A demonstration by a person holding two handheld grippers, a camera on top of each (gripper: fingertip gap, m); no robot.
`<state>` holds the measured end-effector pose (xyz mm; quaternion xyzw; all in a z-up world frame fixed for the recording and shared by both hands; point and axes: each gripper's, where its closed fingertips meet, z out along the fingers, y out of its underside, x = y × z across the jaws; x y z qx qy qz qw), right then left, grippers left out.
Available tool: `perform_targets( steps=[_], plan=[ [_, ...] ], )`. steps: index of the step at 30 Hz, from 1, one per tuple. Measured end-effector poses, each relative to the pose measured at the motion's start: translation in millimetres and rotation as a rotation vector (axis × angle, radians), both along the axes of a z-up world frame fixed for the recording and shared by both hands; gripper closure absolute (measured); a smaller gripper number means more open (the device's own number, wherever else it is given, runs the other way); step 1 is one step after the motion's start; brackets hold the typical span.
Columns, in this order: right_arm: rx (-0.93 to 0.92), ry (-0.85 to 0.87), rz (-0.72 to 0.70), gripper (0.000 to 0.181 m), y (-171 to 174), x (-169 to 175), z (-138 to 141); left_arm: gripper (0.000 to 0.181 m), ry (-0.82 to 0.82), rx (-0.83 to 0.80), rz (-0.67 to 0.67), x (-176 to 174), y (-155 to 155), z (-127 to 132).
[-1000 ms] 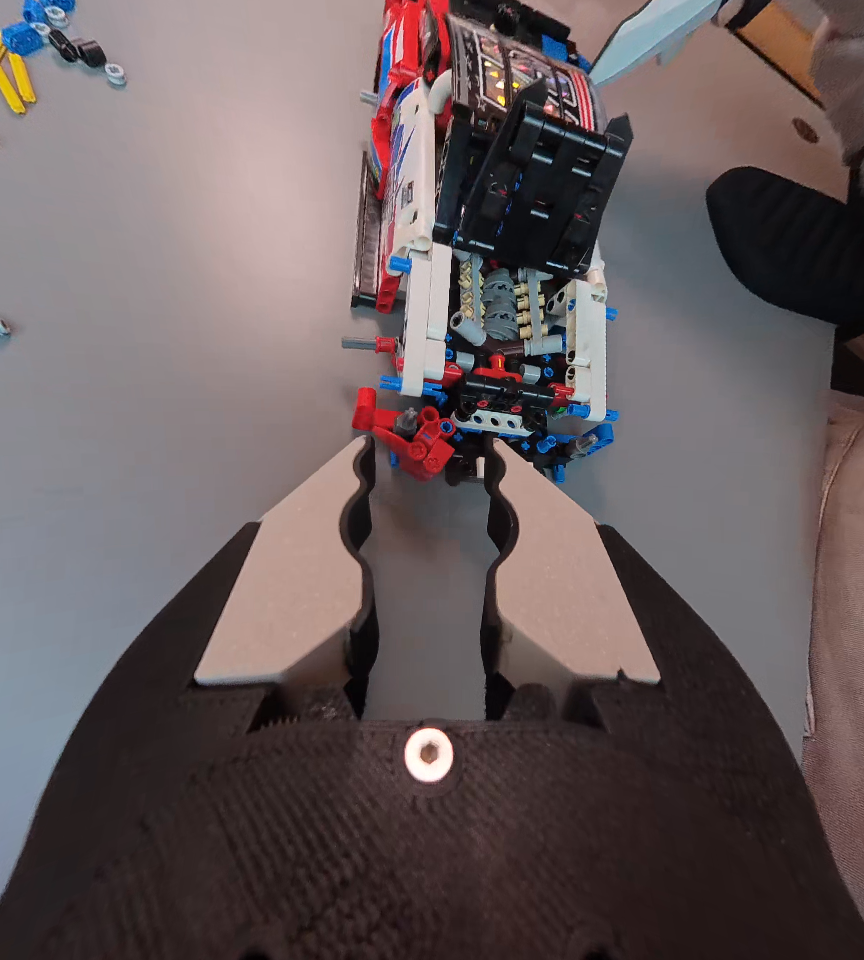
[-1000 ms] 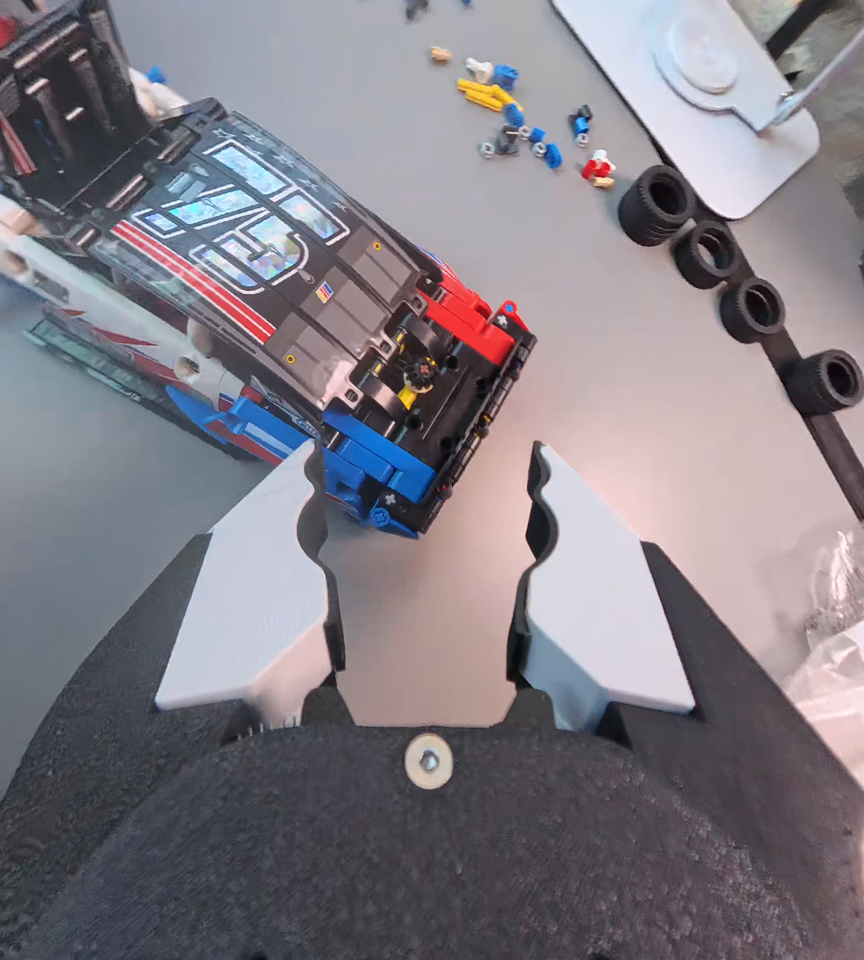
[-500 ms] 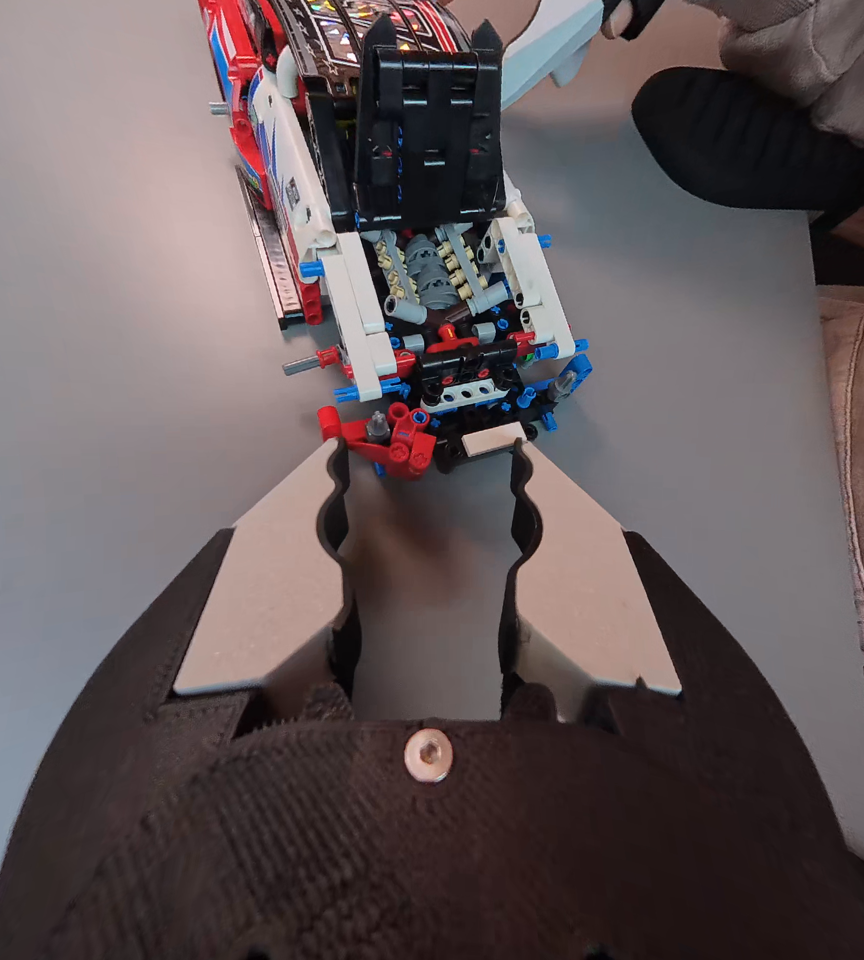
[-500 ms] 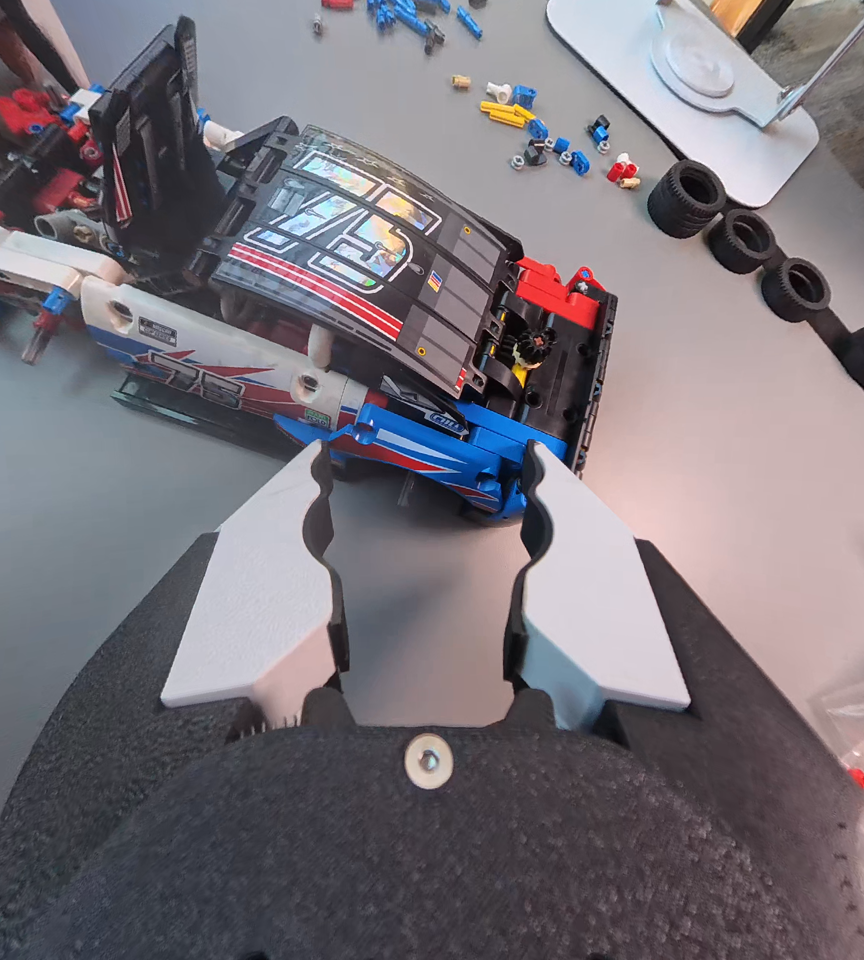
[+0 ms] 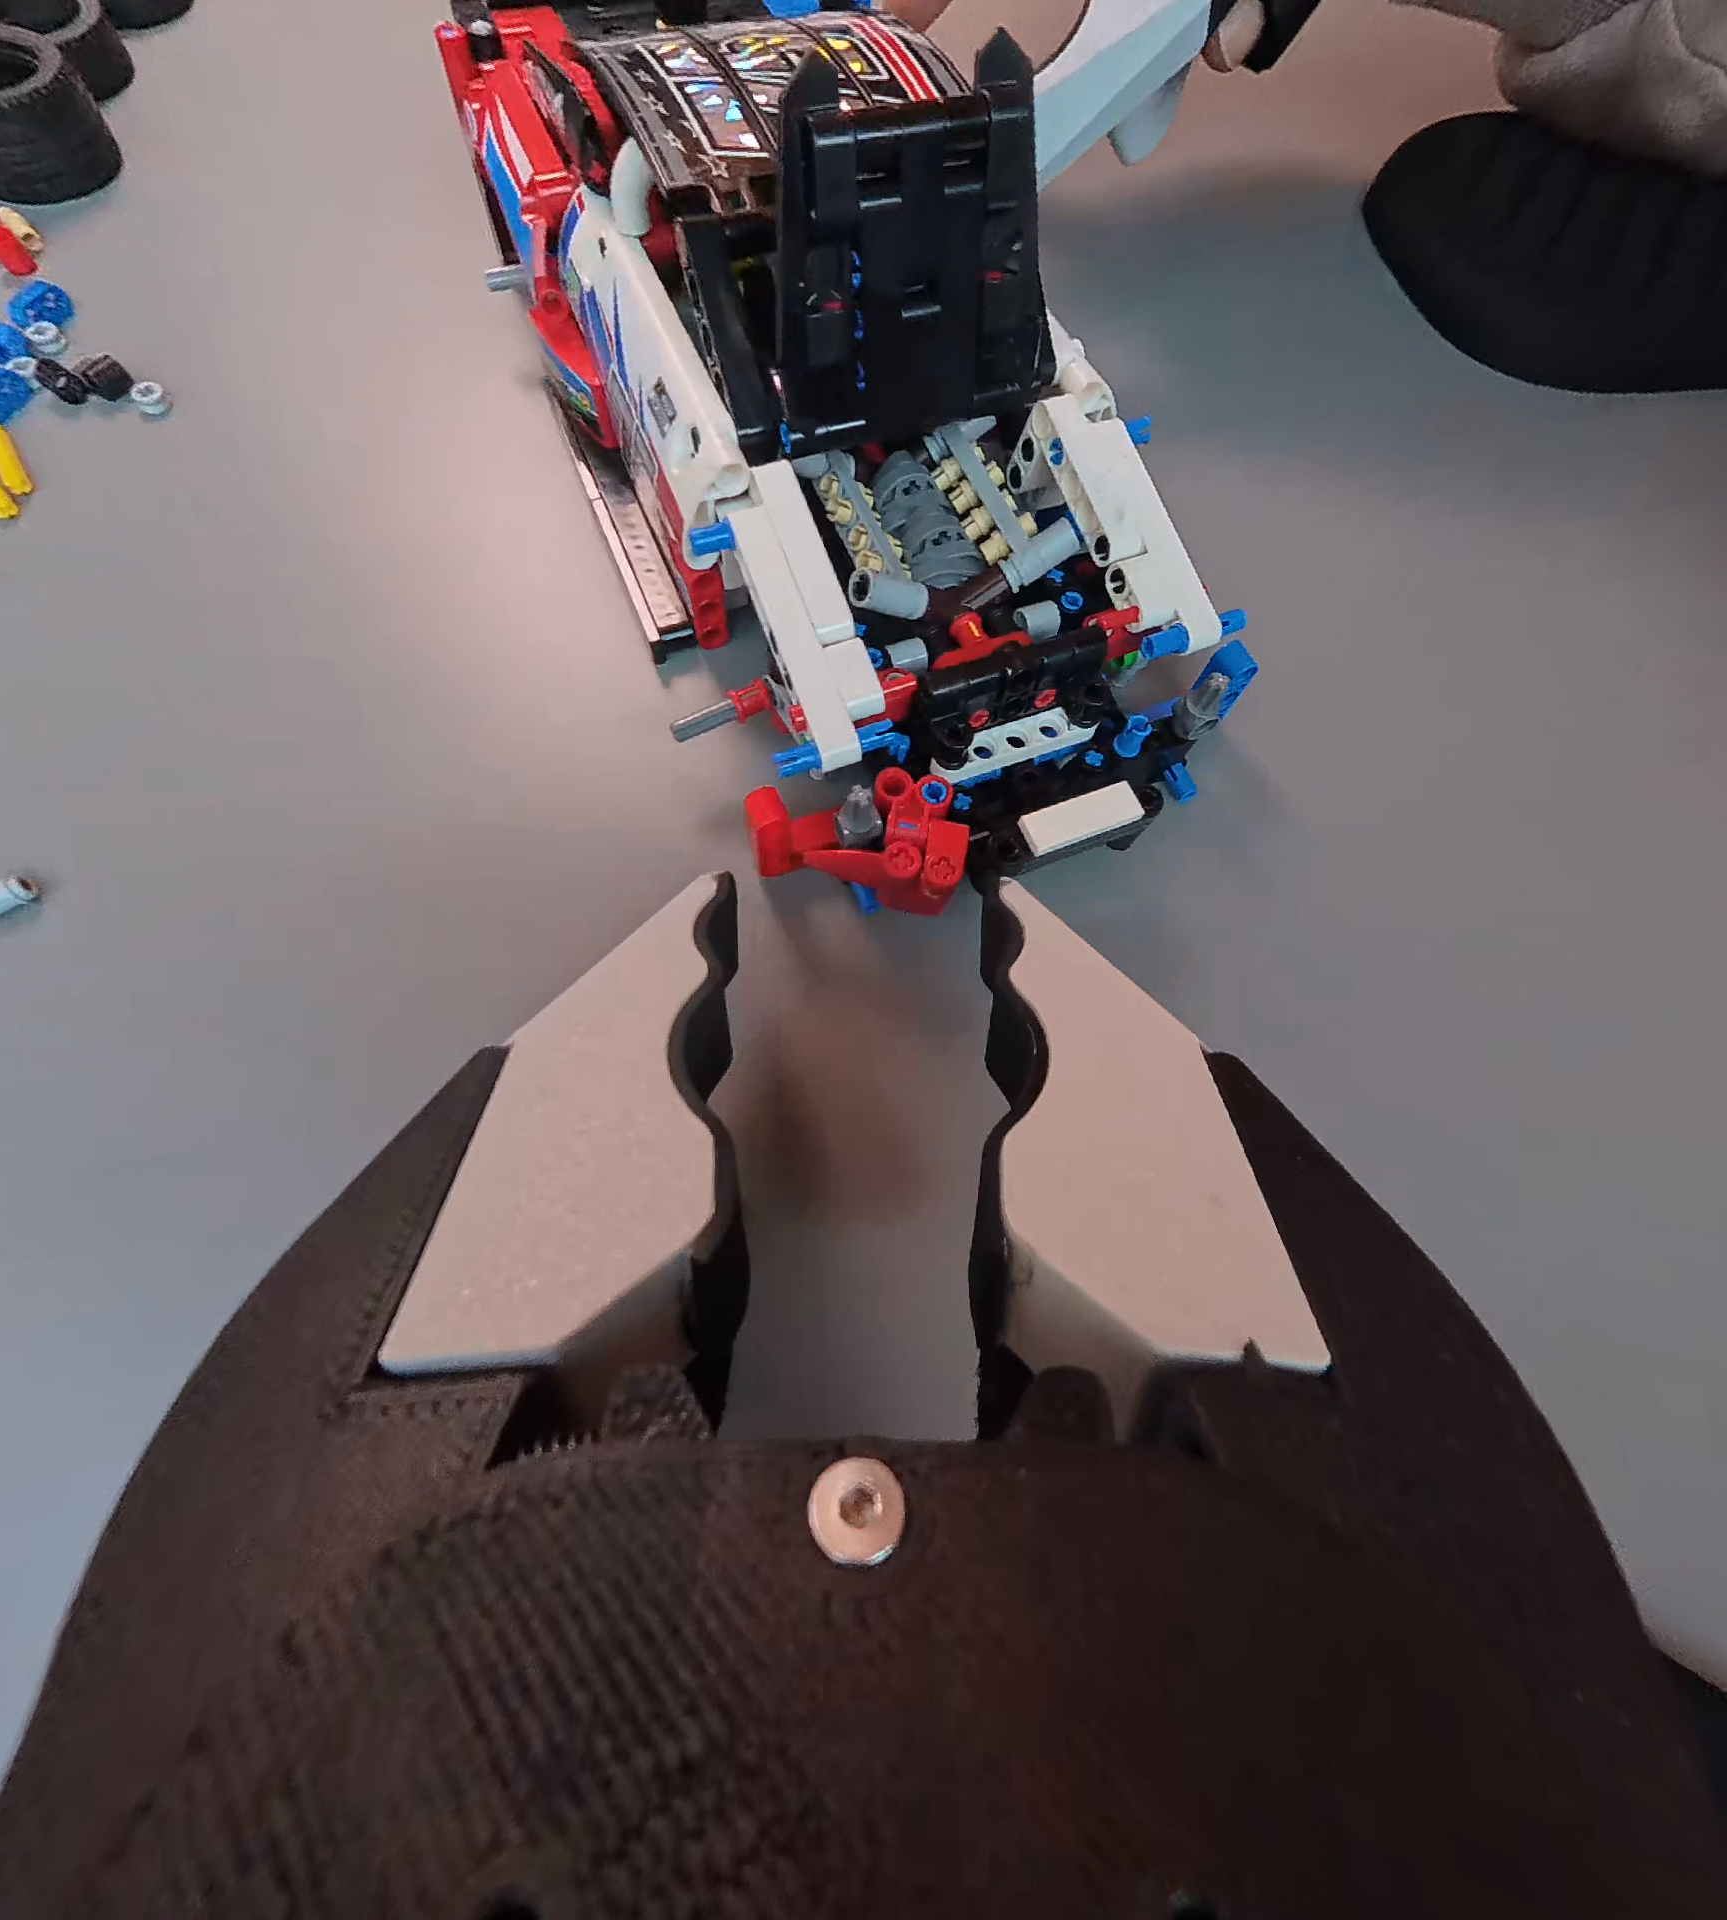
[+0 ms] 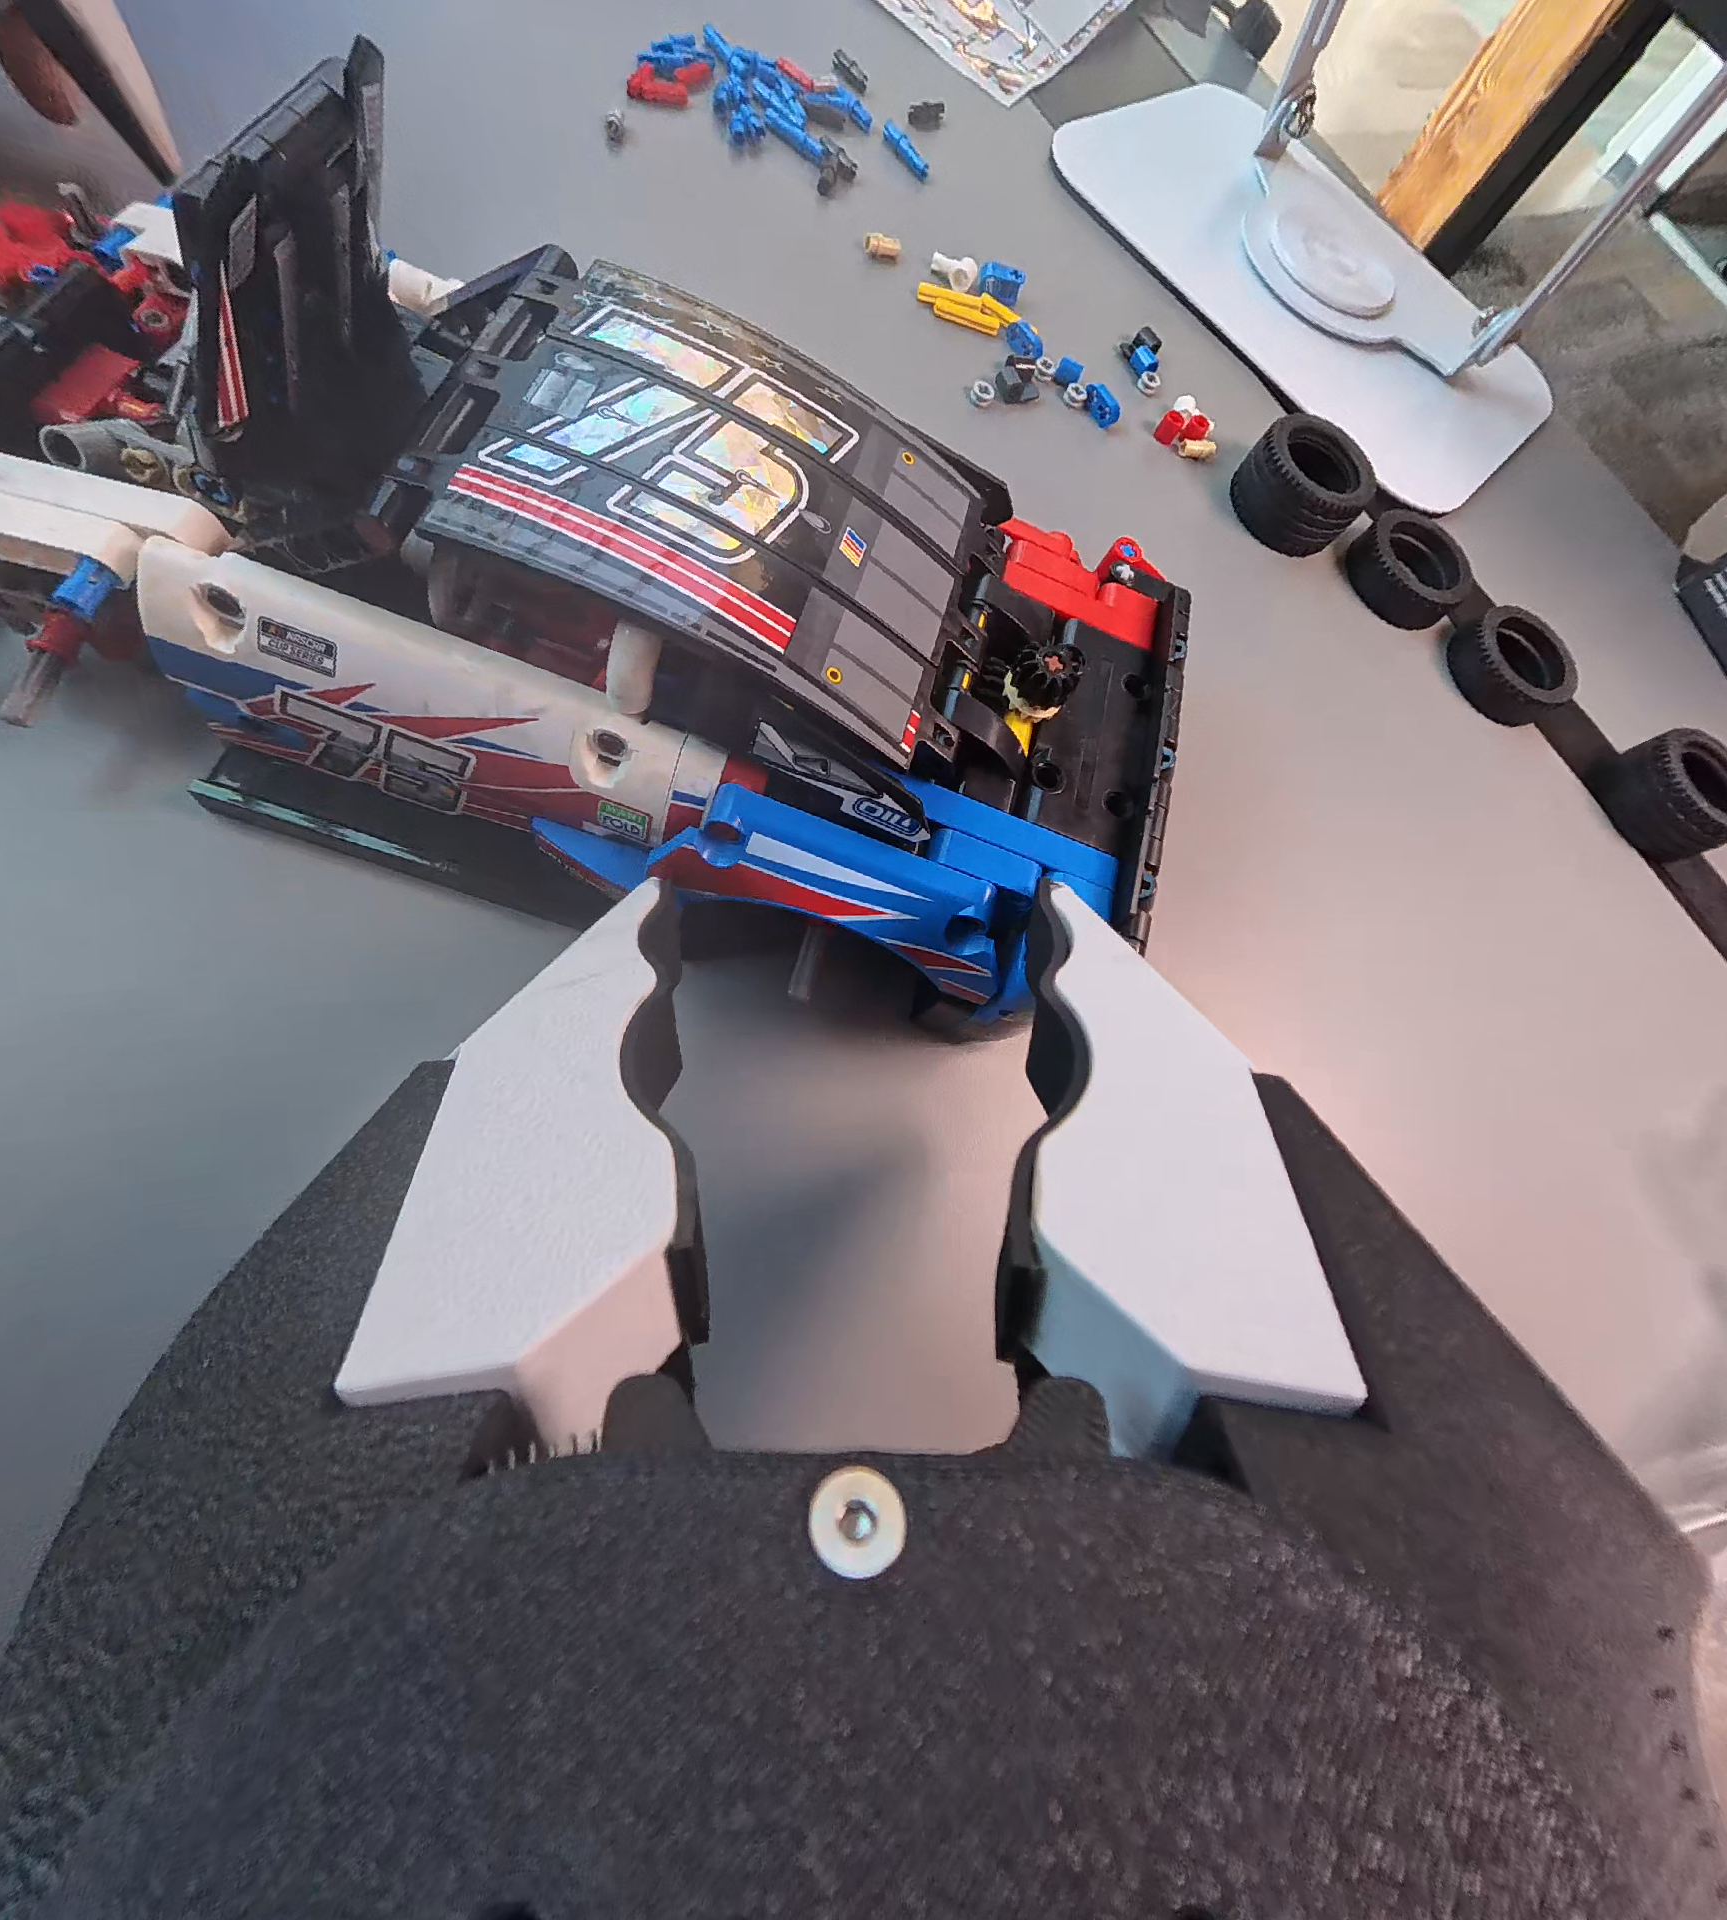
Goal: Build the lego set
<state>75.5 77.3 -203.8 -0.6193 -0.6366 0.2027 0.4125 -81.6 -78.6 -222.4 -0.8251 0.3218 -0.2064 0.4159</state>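
Car [image 5: 838, 436] on table [image 5: 267, 727], wheel-less. Left gripper [image 5: 854, 899] released, empty, at engine end; right gripper [image 6: 843, 904] released, straddling blue fender [image 6: 869, 883]. Judged step: positioning car. Next: clamp, steady, fit tyres [image 6: 1300, 483].

Bright, even light; soft shadows under each tool on the grey counter [image 6: 1358, 987]; wide-angle bending at edges; upper-left corner blurred.

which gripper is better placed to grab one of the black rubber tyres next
Right, probably. The right gripper, jaws open, is nearer the row of black rubber tyres; the left gripper faces the partly built car's opposite end.
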Motion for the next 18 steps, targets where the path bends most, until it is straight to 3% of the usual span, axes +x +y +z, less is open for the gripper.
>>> perform_targets(
  steps=[1, 6, 13, 18],
  plan=[
    [0.005, 0.01, 0.016, 0.118, 2, 0, 0, 0.134, 0.011, 0.003, 0.001, -1, 3, -2],
    [-0.057, 0.068, 0.045, 0.121, 12, -4, 4, 0.132, 0.012, -0.024, -0.071, 10, 8, -7],
    [-0.126, 0.166, -0.148, 0.125, 45, -5, 9, 0.137, 0.042, 0.016, -0.066, 28, 19, -7],
    [-0.142, 0.246, -0.216, 0.125, 45, -4, 19, 0.137, 0.063, 0.033, -0.041, 34, 33, -8]
  ],
)
